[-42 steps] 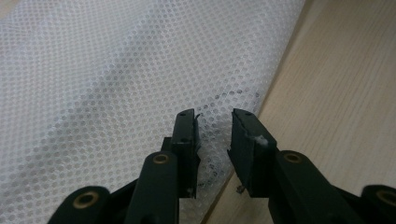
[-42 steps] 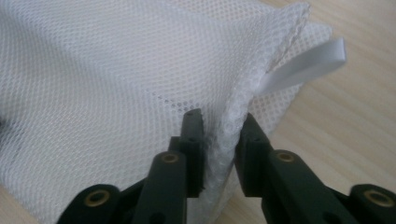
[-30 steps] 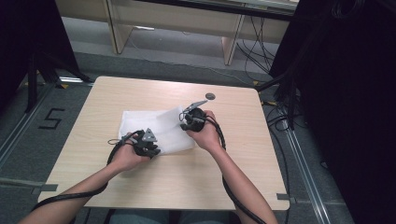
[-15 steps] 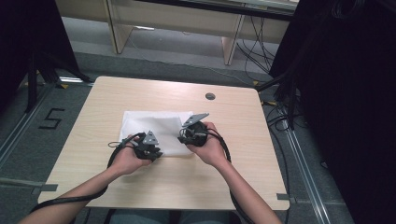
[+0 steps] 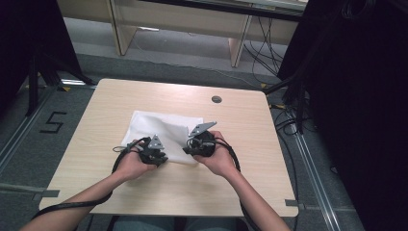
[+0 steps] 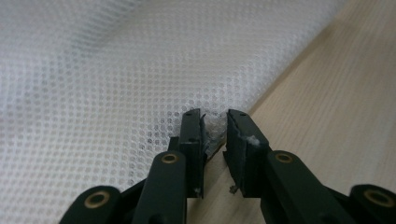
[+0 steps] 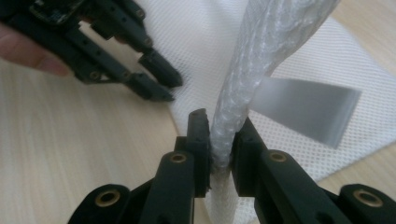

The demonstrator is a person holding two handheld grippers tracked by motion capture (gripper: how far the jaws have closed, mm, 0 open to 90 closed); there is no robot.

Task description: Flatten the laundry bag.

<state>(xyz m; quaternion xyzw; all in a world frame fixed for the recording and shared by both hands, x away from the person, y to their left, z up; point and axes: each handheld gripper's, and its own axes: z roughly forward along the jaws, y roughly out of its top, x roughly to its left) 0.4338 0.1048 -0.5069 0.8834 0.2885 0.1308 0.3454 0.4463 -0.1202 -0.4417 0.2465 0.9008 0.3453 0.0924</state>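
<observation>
Cloth: a white mesh cloth [image 5: 161, 129] lies on the worktop [image 5: 240, 125], partly folded, with both grippers at its near edge.
Landmark: the cloth; every place below is given against it.
Left gripper: the left gripper [image 6: 215, 128] sits at the cloth's near left edge and is clamped on a small pinch of mesh; in the left gripper view a bit of white fabric shows between its tips.
Right gripper: the right gripper [image 7: 220, 135] is at the cloth's near right edge and is clamped on a gathered, rope-like bunch of the cloth [image 7: 252, 79] that rises steeply out of its jaws.
Other gripper in the right gripper view: the left gripper [image 7: 154, 79] shows upper left, its tips at the cloth's edge, with a fingertip [image 7: 28, 51] behind it.
Hidden: in the high view both hands cover the grippers' tips and the cloth's near edge, so the grip cannot be read there.
Cut off: the bunch runs out of the top of the right gripper view.
Hard to make out: a flat grey strip [image 7: 308, 109] just right of the bunch; I cannot tell what it is.
Also on the worktop: a small dark round spot [image 5: 216, 99] beyond the cloth's far right corner.
</observation>
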